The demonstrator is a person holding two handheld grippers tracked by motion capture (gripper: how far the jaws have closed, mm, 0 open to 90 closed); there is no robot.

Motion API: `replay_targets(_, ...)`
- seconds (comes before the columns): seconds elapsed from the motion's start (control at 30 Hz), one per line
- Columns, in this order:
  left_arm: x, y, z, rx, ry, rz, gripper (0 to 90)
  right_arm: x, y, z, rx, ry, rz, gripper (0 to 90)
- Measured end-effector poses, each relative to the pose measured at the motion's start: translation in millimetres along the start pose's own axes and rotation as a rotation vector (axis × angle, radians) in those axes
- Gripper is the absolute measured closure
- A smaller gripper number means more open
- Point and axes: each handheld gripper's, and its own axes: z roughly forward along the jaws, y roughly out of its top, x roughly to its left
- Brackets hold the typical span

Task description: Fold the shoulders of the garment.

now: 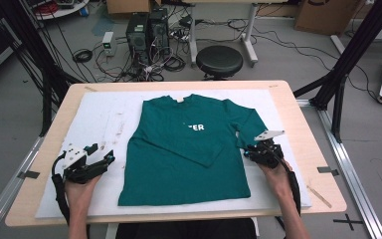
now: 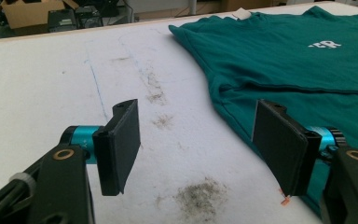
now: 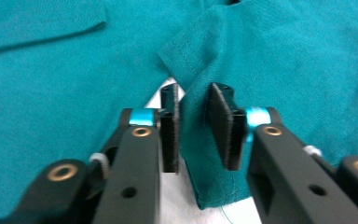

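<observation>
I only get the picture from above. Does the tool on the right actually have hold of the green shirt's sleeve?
Observer: Yes. The right gripper view shows the right gripper with the sleeve pinched between its pads, and the cuff edge is lifted off the table.
Operator: And the tool on the left, is anything in it?
Observer: No. The left gripper stands wide open over the white sheet, just beside the shirt.
Operator: Is that sheet clean?
Observer: Not quite. The left gripper view shows a grey smudge on the sheet, between the jaws.
</observation>
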Motion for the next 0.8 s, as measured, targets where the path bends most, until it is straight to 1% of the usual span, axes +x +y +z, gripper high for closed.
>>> replay_targets(0.1,0.1,0.0,0.0,0.002,0.001,0.000,32.4,-1.5,0.3,-0.2,0.000,-0.016,0.018,85.7)
replay_targets(0.2,-0.1,0.1,0.2,0.003,0.002,0.000,32.4,-2.5,0.6,-1.1,-0.008,-0.014,0.039,86.4)
replay_targets(0.27,0.3,0.0,0.1,0.002,0.004,-0.003,32.5,-4.6,0.9,-3.8,-0.029,0.004,0.078,86.6)
replay_targets(0.3,0.4,0.0,0.1,0.002,0.002,-0.005,32.4,-5.9,1.3,-6.3,-0.048,0.015,0.098,86.7)
replay_targets(0.33,0.5,0.1,0.1,0.002,0.002,-0.005,32.4,-6.2,2.3,-9.8,-0.063,0.017,0.110,86.9)
replay_targets(0.4,0.3,0.0,0.2,0.003,0.002,-0.004,32.4,-4.7,6.1,-17.0,-0.093,0.020,0.118,87.0)
replay_targets(0.47,0.2,0.0,0.2,0.003,0.002,-0.003,32.4,-2.4,11.2,-23.5,-0.121,0.031,0.112,87.0)
replay_targets(0.57,0.3,0.0,0.1,0.002,0.002,-0.003,32.4,4.7,20.8,-31.2,-0.151,0.047,0.094,87.1)
replay_targets(0.77,0.2,0.0,0.3,0.004,0.000,-0.005,32.5,24.8,42.4,-38.6,-0.202,0.100,0.071,87.0)
replay_targets(0.8,0.1,0.0,0.3,0.004,0.000,-0.005,32.5,29.2,46.8,-39.3,-0.209,0.112,0.073,87.0)
